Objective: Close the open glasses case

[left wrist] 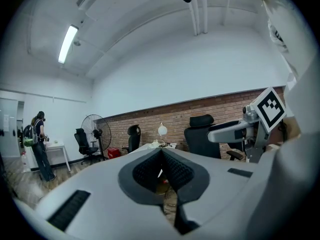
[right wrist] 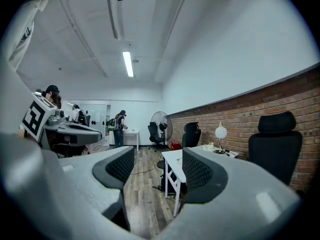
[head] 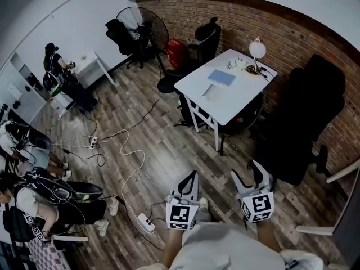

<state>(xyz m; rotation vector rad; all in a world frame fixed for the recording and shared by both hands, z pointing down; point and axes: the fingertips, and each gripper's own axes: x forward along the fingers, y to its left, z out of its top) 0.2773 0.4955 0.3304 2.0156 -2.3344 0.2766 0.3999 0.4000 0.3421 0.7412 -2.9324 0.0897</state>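
Note:
A white table (head: 239,103) stands far ahead by the brick wall. On it lie a blue flat item (head: 221,77) and a pale small object (head: 210,92) that may be the glasses case; it is too small to tell whether it is open. My left gripper (head: 193,177) (left wrist: 161,151) is held low, far from the table, jaws shut on nothing. My right gripper (head: 247,172) (right wrist: 157,164) is beside it, jaws open and empty. The table (right wrist: 175,159) shows between the right jaws.
A white lamp (head: 257,49) stands at the table's far end. Black office chairs (head: 306,122) (head: 205,41) flank the table. A floor fan (head: 143,27) is behind. Cables and a power strip (head: 145,223) cross the wood floor. People (head: 56,63) are at the left.

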